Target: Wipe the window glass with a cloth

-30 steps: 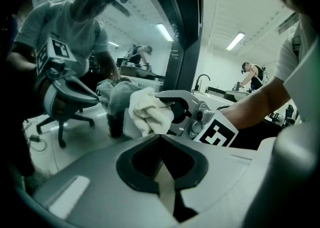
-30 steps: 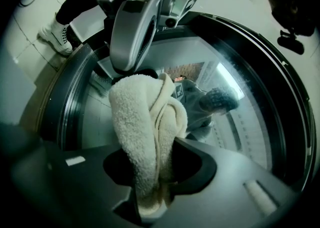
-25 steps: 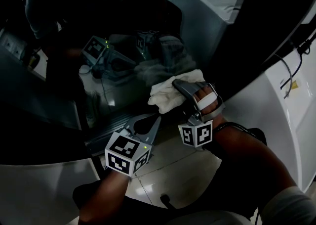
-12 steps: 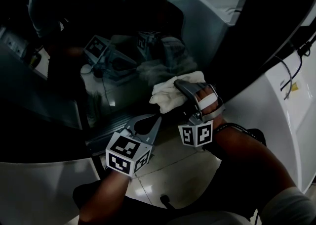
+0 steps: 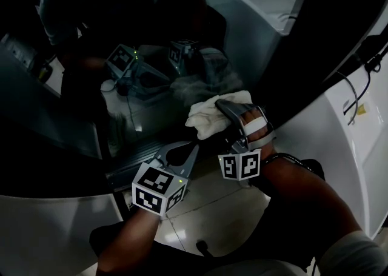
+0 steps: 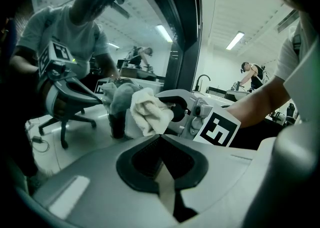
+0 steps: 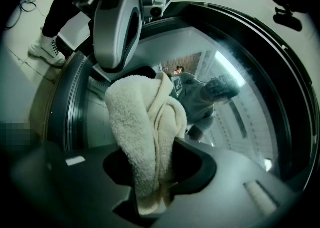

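**Cloth on the glass, right gripper in charge**

Starting at the left: the left gripper [image 5: 193, 146] is clenched on nothing, its jaws closed tip to tip, and it sits low by the bottom edge of the window glass [image 5: 151, 44]. My call is that it should stay there, clear of the wiping path, because it has no job in this stroke.

Moving across to the cloth [image 5: 206, 117], a cream, fluffy bundle. It sits on the lower middle of the pane and looks pressed against it, since its faint reflection meets it just above. It is bunched rather than spread. A good wipe here, I'd judge, wants the soft bulk leading, steady even pressure, and overlapping passes that follow the curve of the dark frame [image 7: 280, 46]. The risk is the hard jaw tips touching the glass if the wad rolls aside.

Now the right gripper [image 5: 219, 105]: its jaws are clamped on the lower folds of the cloth, and the rest stands up past the tips.

As for pose, the left forearm [image 5: 130, 241] comes up from the bottom edge, with the gripper angled up and to the right toward the cloth. The right forearm [image 5: 303, 190] reaches in from the lower right, and its gripper points up and to the left into the pane.
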`<state>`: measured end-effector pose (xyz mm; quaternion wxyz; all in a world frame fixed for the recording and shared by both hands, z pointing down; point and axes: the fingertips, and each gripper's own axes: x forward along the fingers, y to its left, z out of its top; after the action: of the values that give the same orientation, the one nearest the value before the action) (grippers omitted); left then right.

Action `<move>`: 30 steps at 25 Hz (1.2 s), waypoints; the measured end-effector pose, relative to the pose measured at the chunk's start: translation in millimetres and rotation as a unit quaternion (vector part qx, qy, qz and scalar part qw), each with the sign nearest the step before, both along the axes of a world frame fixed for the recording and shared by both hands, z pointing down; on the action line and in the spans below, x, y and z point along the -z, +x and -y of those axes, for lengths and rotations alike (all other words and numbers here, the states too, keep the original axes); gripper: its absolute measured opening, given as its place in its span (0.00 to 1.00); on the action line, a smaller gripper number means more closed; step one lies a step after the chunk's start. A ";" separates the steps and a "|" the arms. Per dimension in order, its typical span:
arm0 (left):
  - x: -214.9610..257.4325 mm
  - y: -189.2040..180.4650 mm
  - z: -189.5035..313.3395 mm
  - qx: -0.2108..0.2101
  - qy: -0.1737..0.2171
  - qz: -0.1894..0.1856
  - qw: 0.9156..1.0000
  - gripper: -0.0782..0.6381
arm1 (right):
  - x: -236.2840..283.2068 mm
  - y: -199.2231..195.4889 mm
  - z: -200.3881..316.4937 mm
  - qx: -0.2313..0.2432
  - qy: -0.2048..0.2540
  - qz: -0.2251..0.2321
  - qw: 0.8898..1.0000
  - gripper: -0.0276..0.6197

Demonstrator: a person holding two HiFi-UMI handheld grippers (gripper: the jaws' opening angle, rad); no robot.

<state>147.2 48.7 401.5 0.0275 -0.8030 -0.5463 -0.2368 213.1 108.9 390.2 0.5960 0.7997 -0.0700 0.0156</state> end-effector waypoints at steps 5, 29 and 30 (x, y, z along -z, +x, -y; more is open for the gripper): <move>-2.6 3.3 3.4 0.006 0.003 0.001 1.000 0.13 | -3.9 0.7 -2.1 -0.004 -0.009 0.012 1.000 0.26; -7.3 7.3 22.2 0.069 0.007 -0.004 0.998 0.13 | -20.7 -35.9 14.3 0.013 0.311 0.253 0.916 0.26; -2.7 7.7 27.0 0.076 0.002 -0.007 0.997 0.13 | -19.9 -42.7 15.8 0.007 0.338 0.259 0.905 0.26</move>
<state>154.9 21.6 404.2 0.0149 -0.8439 -0.4827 -0.2337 170.4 93.1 410.1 0.2506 0.9205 -0.2289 0.1936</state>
